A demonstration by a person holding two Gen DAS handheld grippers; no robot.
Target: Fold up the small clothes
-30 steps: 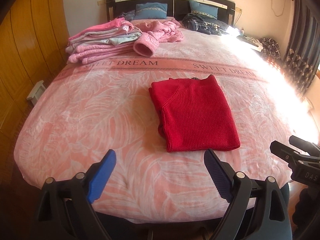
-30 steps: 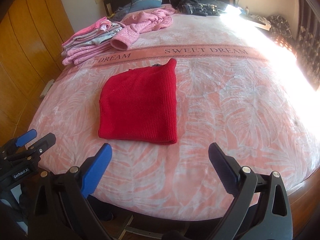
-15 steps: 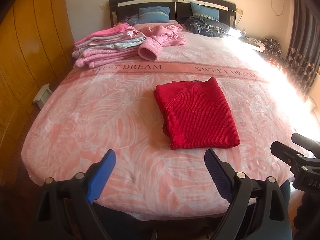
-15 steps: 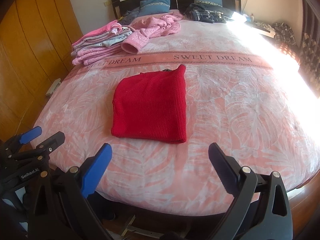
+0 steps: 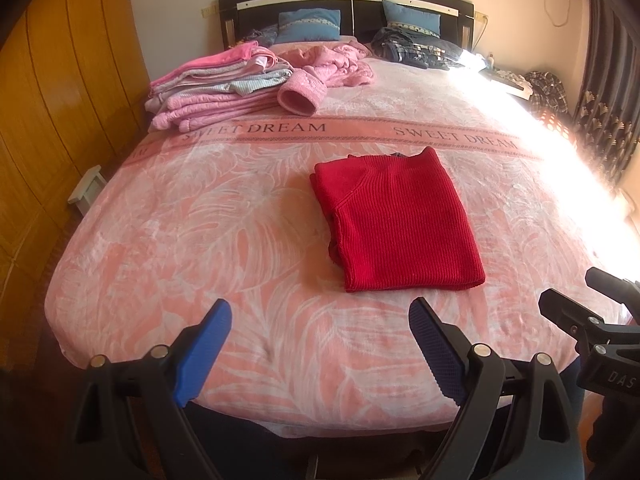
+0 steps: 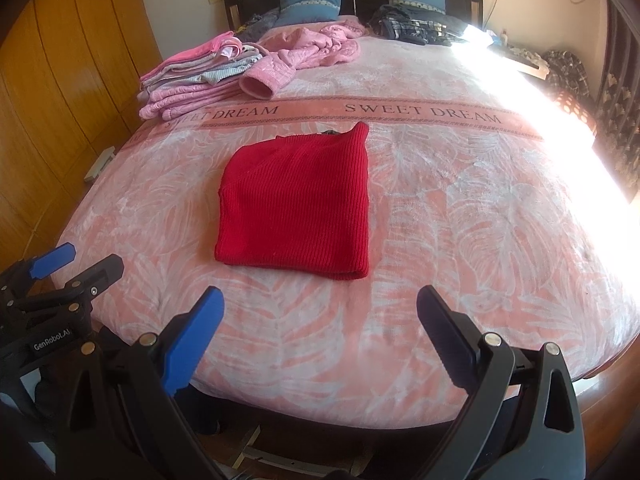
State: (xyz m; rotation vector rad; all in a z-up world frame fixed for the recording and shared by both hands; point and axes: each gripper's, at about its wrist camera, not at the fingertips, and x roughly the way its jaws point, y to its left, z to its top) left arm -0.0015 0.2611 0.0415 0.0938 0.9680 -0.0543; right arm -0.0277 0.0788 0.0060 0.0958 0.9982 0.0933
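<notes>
A red knit sweater (image 5: 394,226) (image 6: 298,204) lies folded into a flat rectangle near the middle of the pink bed (image 5: 200,240) (image 6: 480,220). My left gripper (image 5: 320,322) hovers open over the bed's foot edge, short of the sweater, with nothing between its blue-padded fingers. My right gripper (image 6: 320,310) is likewise open and empty, back from the sweater's near hem. Each gripper shows at the edge of the other's view: the right gripper (image 5: 592,312) and the left gripper (image 6: 76,264).
A stack of folded pink and grey clothes (image 5: 216,88) (image 6: 196,76) sits at the far left of the bed. A crumpled pink garment (image 5: 328,64) (image 6: 316,48) and dark clothes (image 5: 416,46) lie by the blue pillows (image 5: 308,24). A wooden wardrobe (image 5: 48,120) lines the left side.
Both grippers have drawn back and risen from the bed, so the sweater looks farther away. The sweater has not moved and both grippers stay open.
</notes>
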